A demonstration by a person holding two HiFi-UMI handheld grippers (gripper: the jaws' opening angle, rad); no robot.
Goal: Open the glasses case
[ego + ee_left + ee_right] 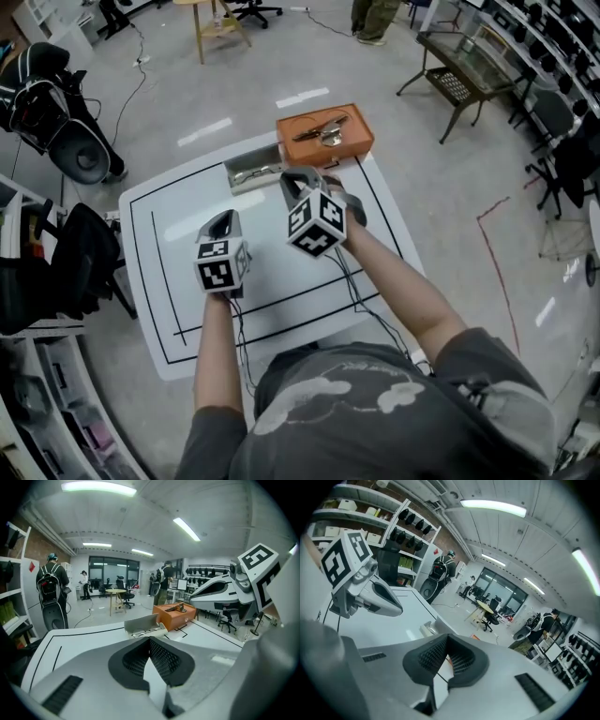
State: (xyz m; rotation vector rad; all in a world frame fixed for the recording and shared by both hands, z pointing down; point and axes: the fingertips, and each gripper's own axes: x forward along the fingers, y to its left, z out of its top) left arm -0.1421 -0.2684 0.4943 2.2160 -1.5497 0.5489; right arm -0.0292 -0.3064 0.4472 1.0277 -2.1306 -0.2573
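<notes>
My left gripper point(223, 218) and right gripper point(299, 178) are both clamped shut, empty. The glasses case point(253, 170) lies left-right along the far edge of the table point(178, 281), lid up, closest to my right gripper

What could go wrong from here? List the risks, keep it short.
1. The open glasses case lies near the far edge of the table; a nudge might push it off.
2. The right tongs, shut and empty, hang close to it; a careless swing could knock the lid shut or the glasses out.
</notes>
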